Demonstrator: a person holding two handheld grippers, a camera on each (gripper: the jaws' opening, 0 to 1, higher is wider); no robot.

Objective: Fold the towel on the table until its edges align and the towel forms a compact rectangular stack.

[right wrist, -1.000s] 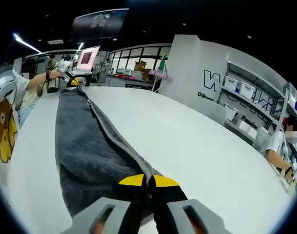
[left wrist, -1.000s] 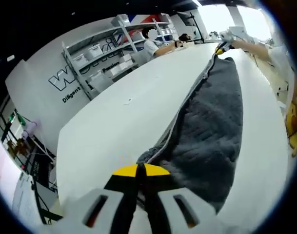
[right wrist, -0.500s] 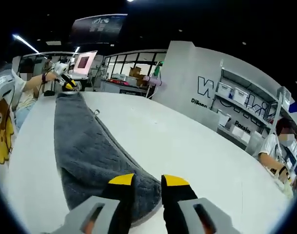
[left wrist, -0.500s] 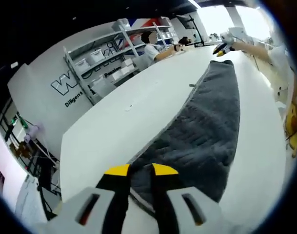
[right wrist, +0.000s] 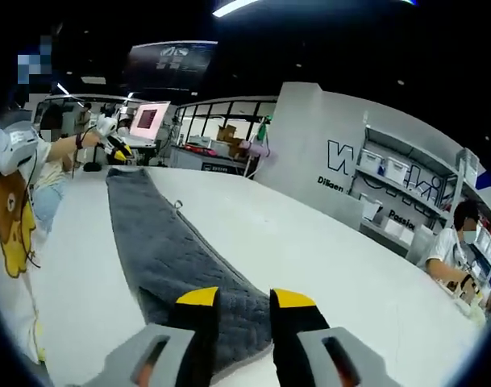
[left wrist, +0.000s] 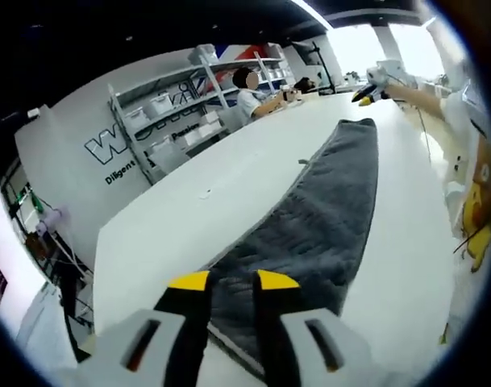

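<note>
A long dark grey towel (left wrist: 326, 210) lies flat on the white table (left wrist: 189, 218), folded lengthwise into a narrow strip. My left gripper (left wrist: 233, 282) hovers open just above one short end, nothing between its yellow-tipped fingers. At the far end of the strip my right gripper (left wrist: 366, 93) is held in a person's hand. In the right gripper view the towel (right wrist: 164, 250) runs away from my open right gripper (right wrist: 245, 298), and the left gripper (right wrist: 118, 151) shows small beyond the far end. A small loop tag (right wrist: 178, 203) sticks out from the towel's long edge.
Shelves with white bins (left wrist: 160, 113) stand by a lettered wall behind the table. A person (left wrist: 253, 85) sits at the table's far side. A lit pink monitor (right wrist: 148, 118) stands past the table end. A bear-print shirt (right wrist: 11, 222) borders the near table edge.
Both grippers have opened and let go of the towel's raised edge, which now lies flat on the table. Both grippers have lifted slightly away from the towel ends.
</note>
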